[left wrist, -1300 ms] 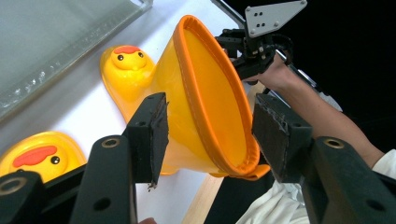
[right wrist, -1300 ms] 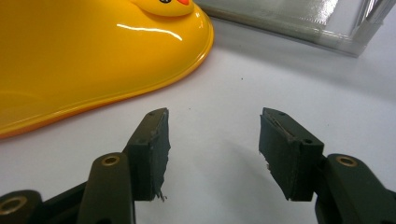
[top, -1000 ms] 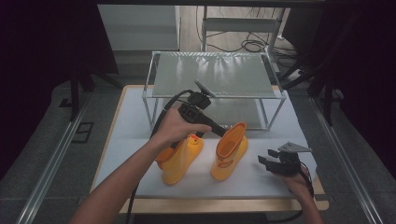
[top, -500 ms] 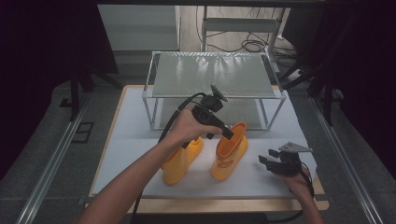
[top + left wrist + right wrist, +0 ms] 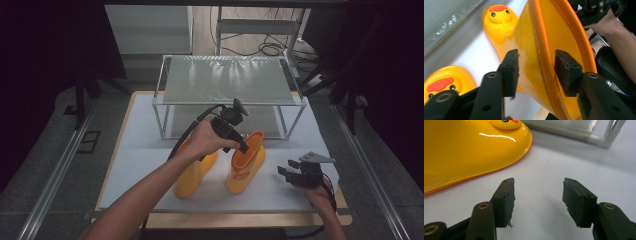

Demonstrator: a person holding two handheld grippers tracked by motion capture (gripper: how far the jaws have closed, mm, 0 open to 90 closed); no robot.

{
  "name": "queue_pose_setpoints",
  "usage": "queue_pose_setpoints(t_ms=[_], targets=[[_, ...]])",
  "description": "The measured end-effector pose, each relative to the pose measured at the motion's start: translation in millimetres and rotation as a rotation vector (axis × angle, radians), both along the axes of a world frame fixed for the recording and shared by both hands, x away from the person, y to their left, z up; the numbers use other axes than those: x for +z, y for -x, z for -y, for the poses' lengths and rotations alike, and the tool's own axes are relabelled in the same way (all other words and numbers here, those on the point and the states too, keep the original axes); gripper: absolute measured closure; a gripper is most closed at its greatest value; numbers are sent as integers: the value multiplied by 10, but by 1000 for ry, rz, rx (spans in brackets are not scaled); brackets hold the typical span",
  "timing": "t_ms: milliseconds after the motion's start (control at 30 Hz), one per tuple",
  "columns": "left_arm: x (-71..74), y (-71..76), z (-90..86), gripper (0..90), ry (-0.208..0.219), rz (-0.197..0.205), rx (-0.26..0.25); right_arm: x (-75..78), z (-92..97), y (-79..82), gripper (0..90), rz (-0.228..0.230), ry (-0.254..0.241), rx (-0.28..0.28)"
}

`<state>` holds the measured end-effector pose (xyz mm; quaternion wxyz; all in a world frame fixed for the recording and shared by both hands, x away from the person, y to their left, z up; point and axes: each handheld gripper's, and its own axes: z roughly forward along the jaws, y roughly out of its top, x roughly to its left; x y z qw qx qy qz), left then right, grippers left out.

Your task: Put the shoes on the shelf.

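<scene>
Left gripper spread astride right boot rim, right gripper spread, no legible writing apparent

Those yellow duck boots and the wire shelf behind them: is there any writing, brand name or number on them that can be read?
None. The boots carry only a duck face with a red beak and dot eyes, no letters. The shelf, the white table and both grippers show no readable text either.

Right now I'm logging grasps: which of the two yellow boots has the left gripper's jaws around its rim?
The right-hand boot, nearer the right gripper. The left gripper straddles its top rim, jaws open; the left-hand boot sits ungripped under the hand.
</scene>
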<state>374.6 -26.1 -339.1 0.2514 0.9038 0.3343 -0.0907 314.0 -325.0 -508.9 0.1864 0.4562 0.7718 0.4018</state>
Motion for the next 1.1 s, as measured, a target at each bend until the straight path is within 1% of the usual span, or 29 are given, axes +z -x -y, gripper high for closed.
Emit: queue_pose_setpoints(t_ms=[67,133,233,267,300,367,467,533,633,767,800,933,967,1100], targets=[[-14,8,15,639,-3,-7,-11,-1,3,-1,431,0,1,0],[-16,17,28,675,-5,-1,-18,-1,7,-3,431,0,0,-1],[-16,21,32,759,-4,-1,-20,-6,13,-6,431,0,-1,-8],[-15,25,33,807,-9,4,-19,-7,17,-6,432,-1,3,-10],[-17,29,35,807,-12,11,-15,-10,20,-7,432,-3,3,-12],[-17,31,34,841,-14,19,-10,-12,25,-9,433,-5,4,-16],[-3,27,25,855,-11,30,0,-13,28,-12,434,-6,1,-25],[13,12,11,859,1,38,13,-13,32,-12,434,-10,3,-26],[72,-13,-29,861,36,41,27,-14,46,-17,436,-8,3,-28],[182,5,-93,863,64,51,28,-15,62,-19,438,-8,-2,-36],[232,28,-125,863,73,59,25,-14,64,-19,439,-8,-3,-39],[340,116,-225,862,90,81,16,-11,72,-15,440,-6,-5,-42],[381,159,-280,862,97,87,10,-10,74,-15,440,-5,-4,-42],[412,274,-414,862,114,106,8,-9,80,-16,440,-7,-6,-47]])
